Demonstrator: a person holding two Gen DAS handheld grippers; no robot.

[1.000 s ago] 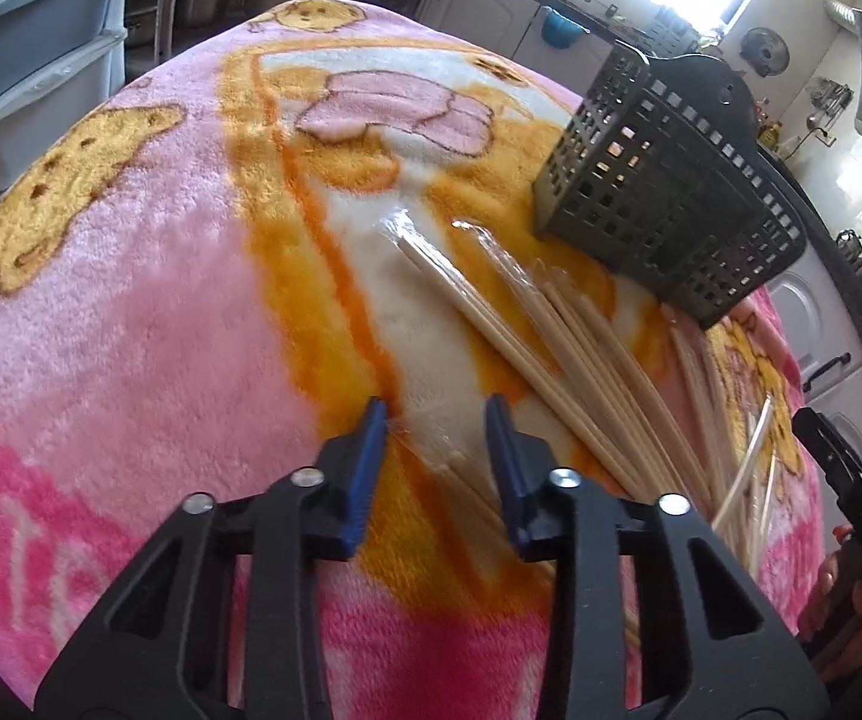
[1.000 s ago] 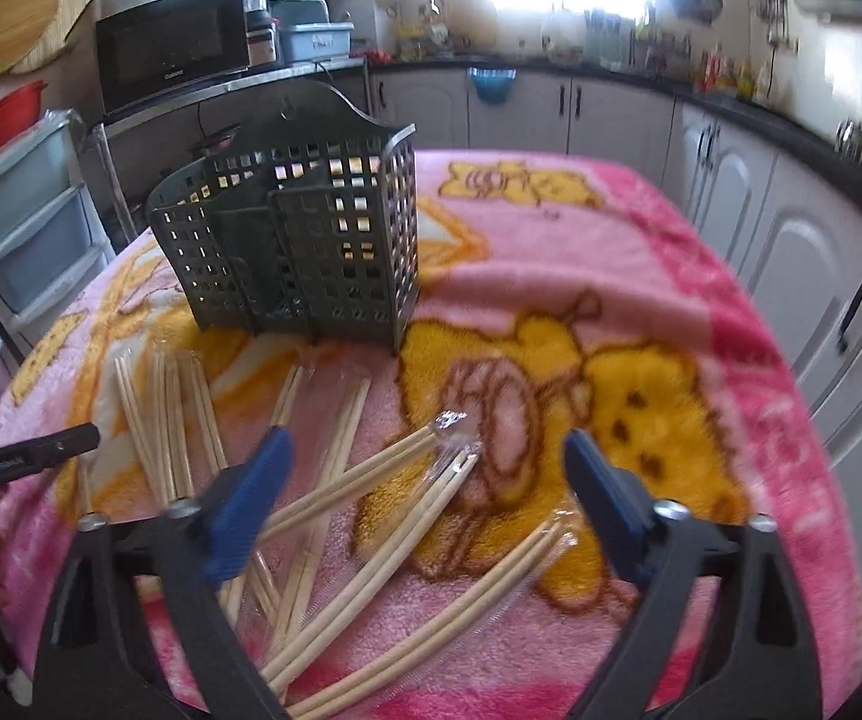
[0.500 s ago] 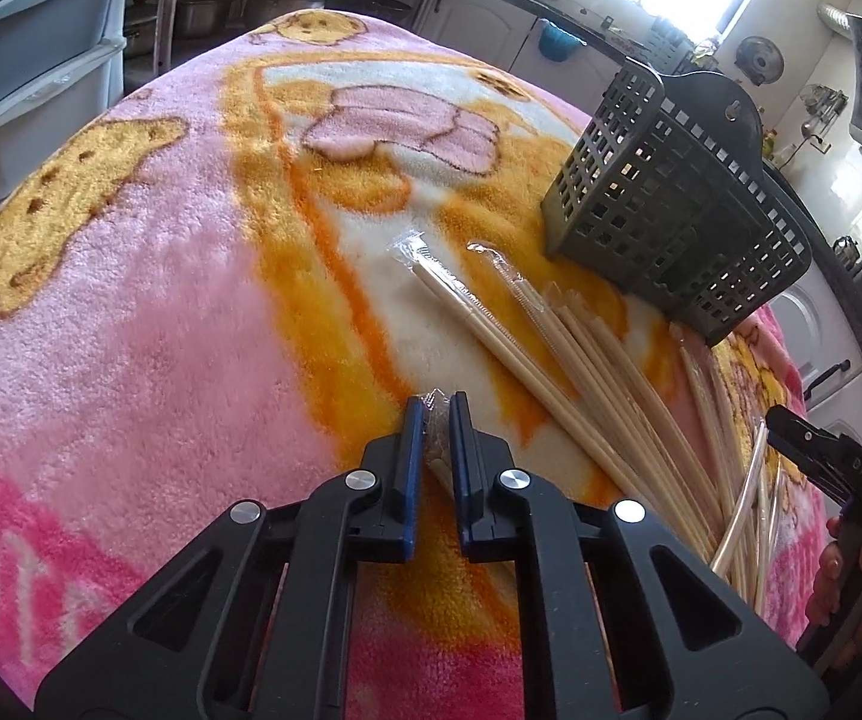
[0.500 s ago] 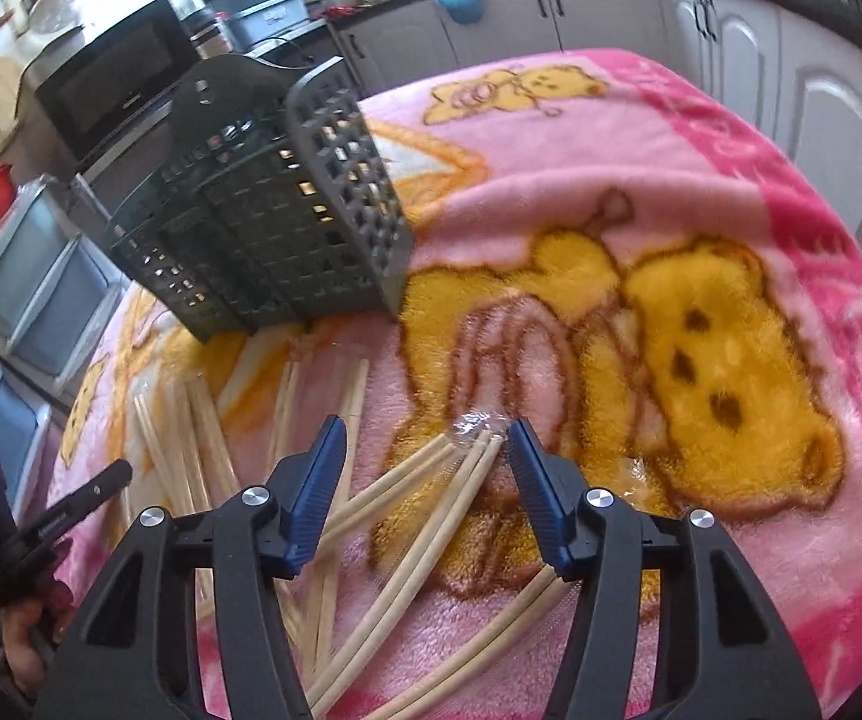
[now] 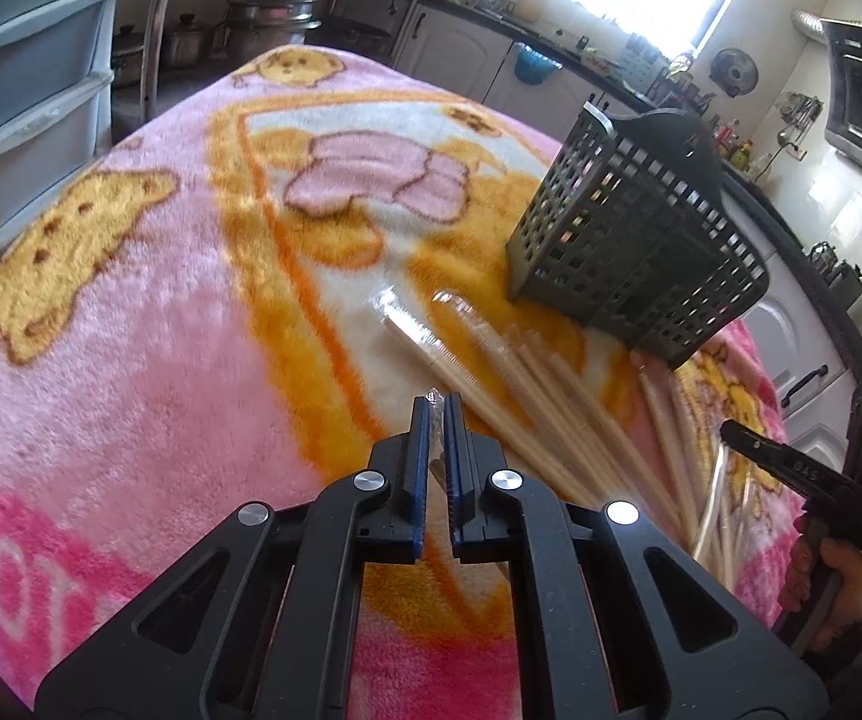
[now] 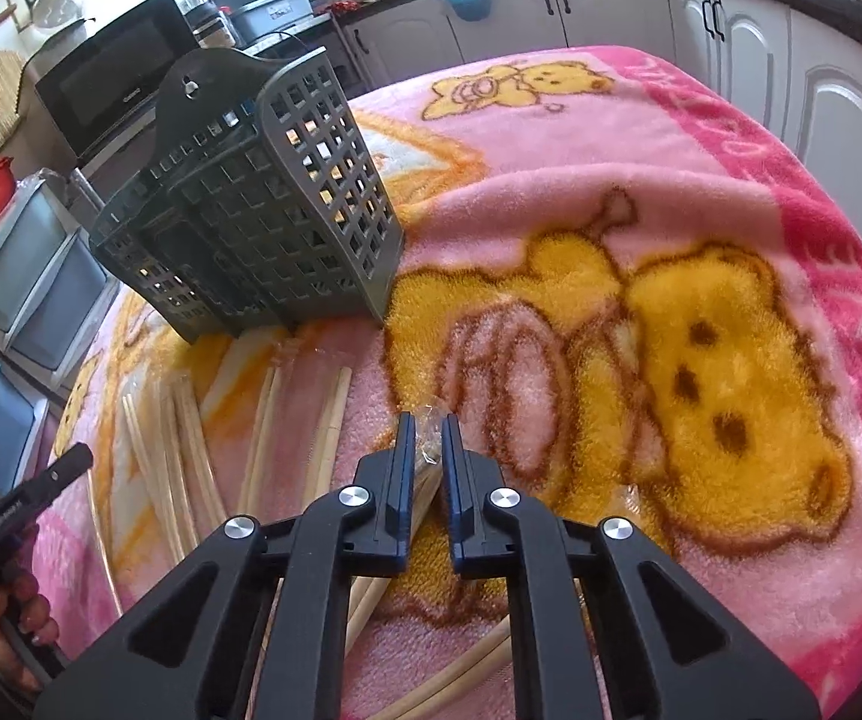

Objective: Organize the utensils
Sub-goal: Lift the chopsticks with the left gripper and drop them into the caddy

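- Left tongs [image 5: 436, 405]: clenched on the tip of one plastic-wrapped chopstick pair [image 5: 435, 450], the crinkled wrapper end showing between the blue pads, just above the blanket.
- Right tongs [image 6: 428, 423]: clenched on the wrapper end of another wrapped chopstick pair [image 6: 422, 495], whose wooden length ran back toward the near left beneath the tongs.
- Loose chopsticks [image 5: 526, 384]: several wrapped pairs lay fanned on the blanket just near of the basket; in the right wrist view more of them [image 6: 185, 438] lay to the left of the right tongs.
- Utensil basket [image 5: 634, 252]: dark grey, gridded plastic, standing on the blanket at the far right in the left wrist view; in the right wrist view it [image 6: 263, 210] stood at the far left.
- Blanket [image 5: 131, 300]: pink and orange fleece with a bear pattern, covering the bench.
- Surroundings: white cabinets [image 6: 730, 24] lined the far wall, and a black microwave [image 6: 107, 84] stood far left.
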